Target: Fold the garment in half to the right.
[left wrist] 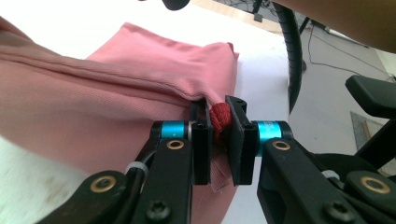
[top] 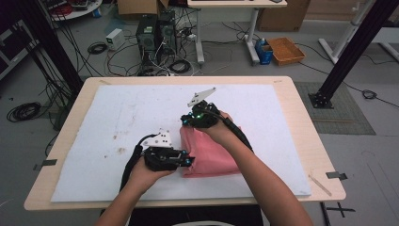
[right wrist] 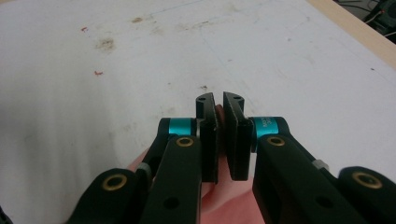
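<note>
A pink cloth (top: 209, 153) lies folded in the middle of the white mat, partly lifted at its left edge. My left gripper (top: 189, 161) is at the cloth's near left corner; in the left gripper view its jaws are shut on a bunched edge of the pink cloth (left wrist: 140, 93), pinched between the left gripper (left wrist: 219, 122) pads. My right gripper (top: 184, 120) is at the far left corner. In the right gripper view the right gripper (right wrist: 219, 109) pinches a thin layer of pink cloth (right wrist: 219, 196) between its jaws.
A white mat (top: 117, 122) covers most of the wooden table (top: 301, 117). It has small brown stains (right wrist: 105, 44) at its left. On the floor beyond the table are computer towers (top: 153, 33), cables and an orange tray (top: 285, 50). Black frame posts stand at both sides.
</note>
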`<state>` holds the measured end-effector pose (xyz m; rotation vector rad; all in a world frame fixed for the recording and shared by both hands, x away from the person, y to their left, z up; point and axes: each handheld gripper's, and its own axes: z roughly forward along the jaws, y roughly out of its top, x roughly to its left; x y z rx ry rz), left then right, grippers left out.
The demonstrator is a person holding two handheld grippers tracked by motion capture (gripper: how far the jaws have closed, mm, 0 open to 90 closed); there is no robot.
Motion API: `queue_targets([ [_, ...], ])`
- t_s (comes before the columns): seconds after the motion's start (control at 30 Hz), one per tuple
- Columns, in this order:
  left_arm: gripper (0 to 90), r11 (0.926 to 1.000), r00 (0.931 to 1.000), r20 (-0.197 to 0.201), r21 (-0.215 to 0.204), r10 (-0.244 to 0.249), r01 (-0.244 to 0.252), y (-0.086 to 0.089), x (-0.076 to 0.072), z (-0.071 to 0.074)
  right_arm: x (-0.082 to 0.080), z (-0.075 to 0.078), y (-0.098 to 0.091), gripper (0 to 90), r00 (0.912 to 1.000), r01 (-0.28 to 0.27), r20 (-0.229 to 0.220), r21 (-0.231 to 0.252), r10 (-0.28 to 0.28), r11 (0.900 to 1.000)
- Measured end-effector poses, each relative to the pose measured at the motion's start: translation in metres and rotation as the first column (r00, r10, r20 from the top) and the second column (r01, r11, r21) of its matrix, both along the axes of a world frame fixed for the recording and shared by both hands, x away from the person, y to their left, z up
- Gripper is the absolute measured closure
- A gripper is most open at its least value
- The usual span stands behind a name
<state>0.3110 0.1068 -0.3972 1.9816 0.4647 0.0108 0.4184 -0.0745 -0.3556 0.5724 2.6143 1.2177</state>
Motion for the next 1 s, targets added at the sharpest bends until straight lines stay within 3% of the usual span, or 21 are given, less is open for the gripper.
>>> queue_targets([
  [0.2, 81.0, 0.999, 0.9998, -0.004, 0.04, -0.021, 0.021, -0.032, 0.009, 0.003, 0.002, -0.002, -0.026, 85.5, 0.999, 0.044, 0.001, 0.003, -0.044, 0.999],
  [0.53, 81.0, 0.9966, 0.9978, -0.021, 0.053, -0.063, 0.064, -0.076, 0.023, -0.001, 0.004, -0.008, -0.073, 85.5, 0.9922, 0.124, -0.016, 0.021, -0.124, 0.992],
  [1.0, 81.0, 0.9889, 0.9928, -0.036, 0.092, -0.114, 0.117, -0.127, 0.036, -0.007, 0.002, -0.016, -0.115, 85.5, 0.982, 0.188, -0.018, 0.014, -0.188, 0.982],
])
